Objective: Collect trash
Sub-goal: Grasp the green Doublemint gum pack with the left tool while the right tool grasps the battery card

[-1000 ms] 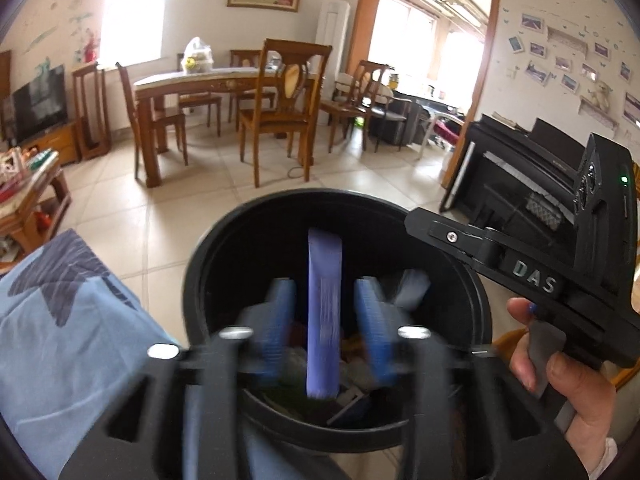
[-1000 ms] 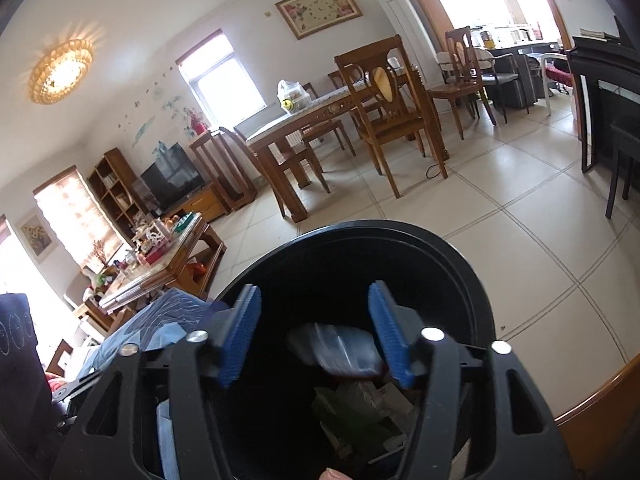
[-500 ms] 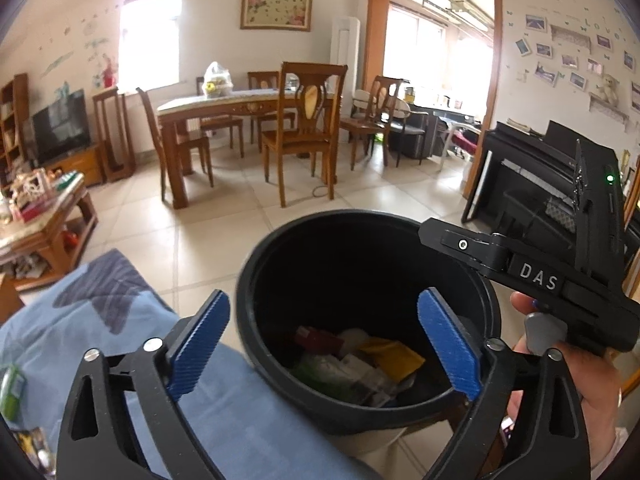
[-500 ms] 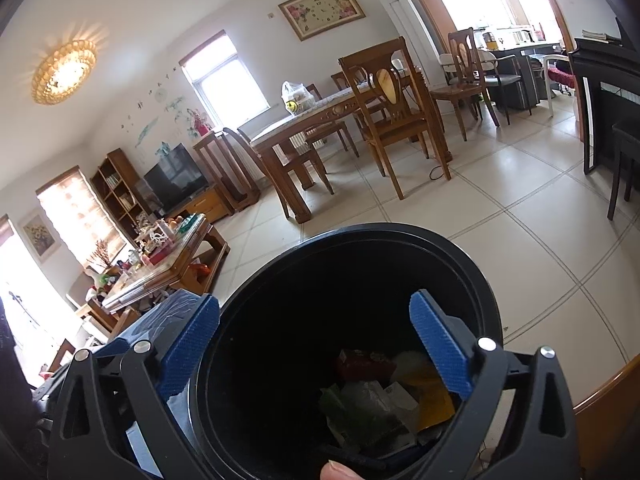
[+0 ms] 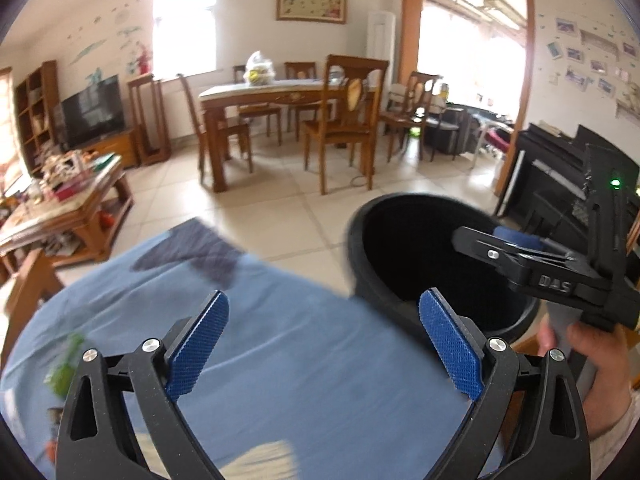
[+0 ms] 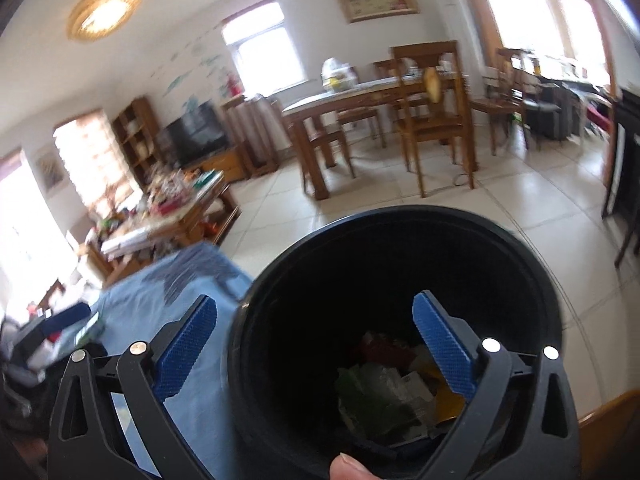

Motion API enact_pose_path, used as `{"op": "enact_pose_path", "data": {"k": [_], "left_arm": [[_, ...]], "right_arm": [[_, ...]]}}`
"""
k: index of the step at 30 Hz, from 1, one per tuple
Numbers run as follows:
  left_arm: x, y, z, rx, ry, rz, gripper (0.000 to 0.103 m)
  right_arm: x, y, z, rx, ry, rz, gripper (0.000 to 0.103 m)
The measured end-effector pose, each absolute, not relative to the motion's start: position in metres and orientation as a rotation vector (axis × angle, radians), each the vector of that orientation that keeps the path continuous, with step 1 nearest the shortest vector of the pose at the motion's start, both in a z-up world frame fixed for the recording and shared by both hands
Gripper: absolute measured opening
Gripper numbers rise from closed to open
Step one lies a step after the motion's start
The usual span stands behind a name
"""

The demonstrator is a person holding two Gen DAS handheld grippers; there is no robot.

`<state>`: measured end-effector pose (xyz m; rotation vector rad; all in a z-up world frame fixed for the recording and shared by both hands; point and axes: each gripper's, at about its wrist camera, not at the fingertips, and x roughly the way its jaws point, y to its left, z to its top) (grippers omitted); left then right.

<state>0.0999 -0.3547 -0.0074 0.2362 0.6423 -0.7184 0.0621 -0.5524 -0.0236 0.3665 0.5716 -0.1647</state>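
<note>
A black round trash bin (image 6: 400, 240) stands by a blue cloth (image 5: 300, 360). Wrappers and paper scraps (image 6: 384, 384) lie at its bottom. My right gripper (image 6: 316, 298) hangs over the bin's near rim, its jaws opening wide with nothing between them. Out over the blue cloth, left of the bin (image 5: 384, 240), my left gripper (image 5: 324, 296) is open and empty. A blurred green wrapper (image 5: 64, 372) lies on the cloth at the far left. The right gripper's black body (image 5: 560, 276) shows over the bin, held by a hand (image 5: 592, 360).
A cluttered wooden coffee table (image 5: 60, 200) stands at the left. A dining table with chairs (image 5: 288, 96) is across the tiled floor, and a black piano (image 5: 560, 160) is at the right. A wooden edge (image 6: 608, 412) runs beside the bin.
Both grippers opened and the pieces they held dropped into the bin. The left gripper then swung left, off the bin and over the blue cloth. The right one shifted slightly left and rolled.
</note>
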Motion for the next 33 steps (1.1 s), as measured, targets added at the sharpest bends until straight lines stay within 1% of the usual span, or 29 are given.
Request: {"op": "enact_pose_path", "data": {"k": [6, 10, 16, 18, 19, 20, 22, 23, 24, 26, 27, 33], "left_arm": [[0.138, -0.268, -0.006, 0.312, 0.678, -0.564, 0.098], [0.184, -0.213, -0.019, 0.323, 0.811, -0.472, 0.098], [0.236, -0.165, -0.040, 0.284, 0.912, -0.447, 0.097], [0.243, -0.159, -0.048, 0.280, 0.936, -0.463, 0.086], [0.246, -0.160, -0.050, 0.282, 0.944, -0.466, 0.083], [0.250, -0.156, -0.054, 0.279, 0.963, -0.474, 0.074], [0.249, -0.158, -0.064, 0.262, 0.980, -0.485, 0.066], [0.253, -0.154, -0.067, 0.243, 0.985, -0.492, 0.053], [0.254, -0.152, -0.070, 0.240, 0.984, -0.489, 0.044], [0.253, -0.150, -0.069, 0.228, 0.976, -0.488, 0.034], [0.254, -0.148, -0.068, 0.212, 0.976, -0.489, 0.031], [0.253, -0.126, -0.062, 0.066, 0.943, -0.498, 0.031]], "right_arm": [[0.081, -0.476, -0.017, 0.196, 0.657, 0.060, 0.098], [0.091, -0.418, -0.016, 0.078, 0.720, 0.244, 0.098], [0.110, -0.339, -0.003, -0.126, 0.759, 0.457, 0.098], [0.117, -0.317, -0.001, -0.178, 0.767, 0.509, 0.098], [0.120, -0.309, -0.001, -0.195, 0.772, 0.535, 0.098], [0.128, -0.299, -0.001, -0.211, 0.781, 0.569, 0.098], [0.137, -0.288, -0.003, -0.228, 0.788, 0.616, 0.098], [0.143, -0.281, -0.004, -0.238, 0.792, 0.648, 0.097], [0.145, -0.276, -0.006, -0.248, 0.798, 0.666, 0.097], [0.155, -0.263, -0.012, -0.280, 0.818, 0.696, 0.097], [0.160, -0.256, -0.015, -0.301, 0.829, 0.717, 0.097], [0.180, -0.221, -0.032, -0.418, 0.850, 0.811, 0.097]]}}
